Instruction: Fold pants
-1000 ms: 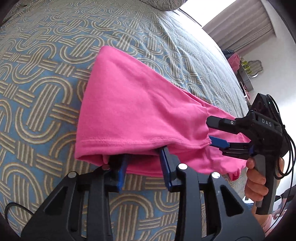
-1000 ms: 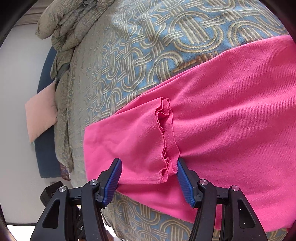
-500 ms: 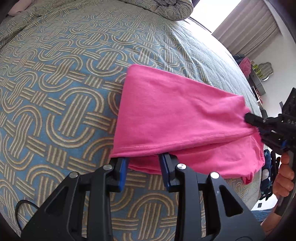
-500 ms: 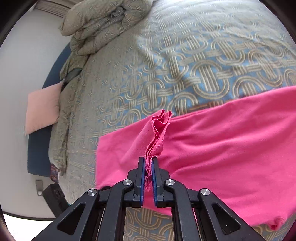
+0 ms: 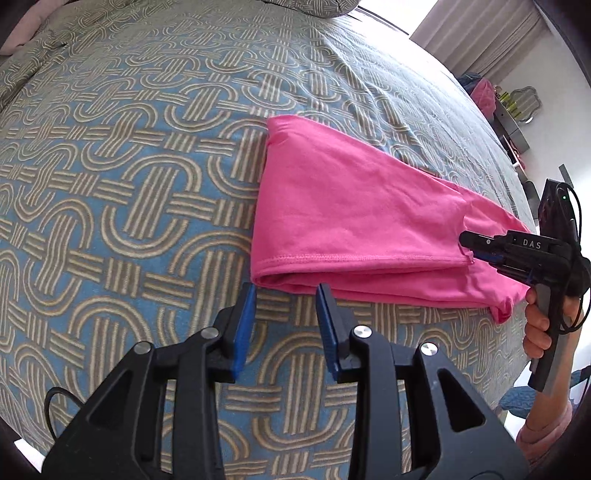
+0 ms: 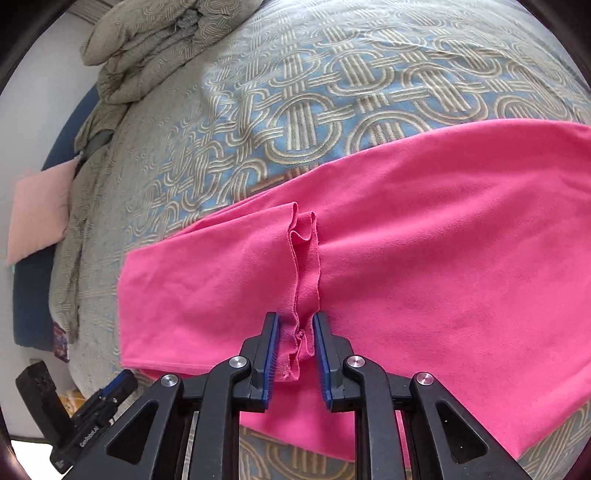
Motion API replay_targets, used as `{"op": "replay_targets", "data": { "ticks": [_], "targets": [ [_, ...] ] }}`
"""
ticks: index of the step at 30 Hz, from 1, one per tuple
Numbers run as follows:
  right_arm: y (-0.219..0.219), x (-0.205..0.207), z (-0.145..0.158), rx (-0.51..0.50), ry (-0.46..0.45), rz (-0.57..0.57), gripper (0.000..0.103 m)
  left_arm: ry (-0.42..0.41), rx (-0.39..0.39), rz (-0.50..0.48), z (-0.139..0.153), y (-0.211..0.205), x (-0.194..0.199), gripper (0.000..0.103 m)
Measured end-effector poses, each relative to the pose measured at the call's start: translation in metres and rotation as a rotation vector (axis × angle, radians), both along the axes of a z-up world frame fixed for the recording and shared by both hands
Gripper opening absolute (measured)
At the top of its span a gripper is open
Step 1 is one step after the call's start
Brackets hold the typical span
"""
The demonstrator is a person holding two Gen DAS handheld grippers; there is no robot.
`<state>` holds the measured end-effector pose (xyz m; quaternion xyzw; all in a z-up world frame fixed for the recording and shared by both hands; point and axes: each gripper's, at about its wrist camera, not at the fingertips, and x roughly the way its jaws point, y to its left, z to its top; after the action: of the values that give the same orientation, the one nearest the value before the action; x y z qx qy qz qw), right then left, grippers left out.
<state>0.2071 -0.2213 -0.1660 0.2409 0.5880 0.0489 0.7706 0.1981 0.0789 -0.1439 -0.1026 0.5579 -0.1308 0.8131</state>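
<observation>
The pink pants (image 5: 351, 221) lie folded in a long band on the patterned bedspread (image 5: 129, 184). My left gripper (image 5: 285, 325) stands open just short of the fold's near edge, with only bedspread between its blue pads. It also shows at the lower left of the right wrist view as the left gripper (image 6: 120, 386). My right gripper (image 6: 295, 350) sits over the pants (image 6: 443, 258), and a pinched-up ridge of pink fabric (image 6: 304, 258) stands between its pads. Its jaws are opening and the ridge hangs loosely. A hand (image 5: 535, 332) holds the right gripper (image 5: 476, 247) at the pants' far right end.
A crumpled duvet (image 6: 159, 48) is piled at the head of the bed, with a pale pink pillow (image 6: 37, 214) beside it. A curtain (image 5: 480, 33) and a shelf (image 5: 513, 118) stand past the bed's far side. The bed edge runs close under both grippers.
My left gripper has drawn back off the pants' hem, which now lies flat. My right gripper went from wide open to shut on a pinch of fabric, then parted again.
</observation>
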Motion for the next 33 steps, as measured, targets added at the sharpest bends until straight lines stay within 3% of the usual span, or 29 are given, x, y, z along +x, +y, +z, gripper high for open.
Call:
{"op": "replay_targets", "data": {
  "ticks": [3, 5, 10, 12, 15, 20, 24, 26, 27, 29, 33],
  "targets": [
    [-0.007, -0.001, 0.005, 0.008, -0.004, -0.006, 0.045, -0.011, 0.002, -0.005, 0.006, -0.002, -0.001, 0.035],
    [-0.009, -0.005, 0.012, -0.037, -0.034, -0.026, 0.05, -0.019, 0.005, -0.005, 0.01, -0.003, 0.0, 0.035],
    [-0.002, -0.021, 0.036, -0.219, -0.223, -0.004, 0.052, -0.069, 0.035, 0.013, 0.02, -0.003, 0.007, 0.04],
    [0.008, -0.03, 0.043, -0.297, -0.307, 0.058, 0.052, -0.083, 0.051, 0.023, 0.022, -0.004, 0.013, 0.045],
    [0.023, -0.029, 0.048, -0.412, -0.35, 0.113, 0.052, -0.108, 0.065, 0.007, 0.026, -0.01, 0.028, 0.045],
    [0.018, -0.025, 0.041, -0.226, -0.287, 0.105, 0.052, -0.144, -0.025, 0.017, 0.036, -0.02, 0.057, 0.045],
    [0.02, -0.02, 0.037, -0.181, -0.261, 0.11, 0.052, -0.099, -0.159, -0.014, 0.022, -0.03, 0.073, 0.045],
    [0.022, -0.012, 0.034, -0.153, -0.243, 0.119, 0.052, -0.031, -0.104, 0.004, -0.002, -0.032, 0.081, 0.044],
    [0.022, -0.009, 0.032, -0.131, -0.234, 0.123, 0.052, 0.006, -0.046, 0.033, -0.02, -0.028, 0.082, 0.032],
    [0.019, 0.001, 0.025, -0.099, -0.207, 0.118, 0.052, -0.03, -0.058, 0.057, -0.027, -0.015, 0.074, 0.011],
    [0.012, 0.016, 0.012, -0.07, -0.139, 0.093, 0.052, -0.006, -0.11, 0.061, -0.021, -0.004, 0.066, 0.012]
  ]
}}
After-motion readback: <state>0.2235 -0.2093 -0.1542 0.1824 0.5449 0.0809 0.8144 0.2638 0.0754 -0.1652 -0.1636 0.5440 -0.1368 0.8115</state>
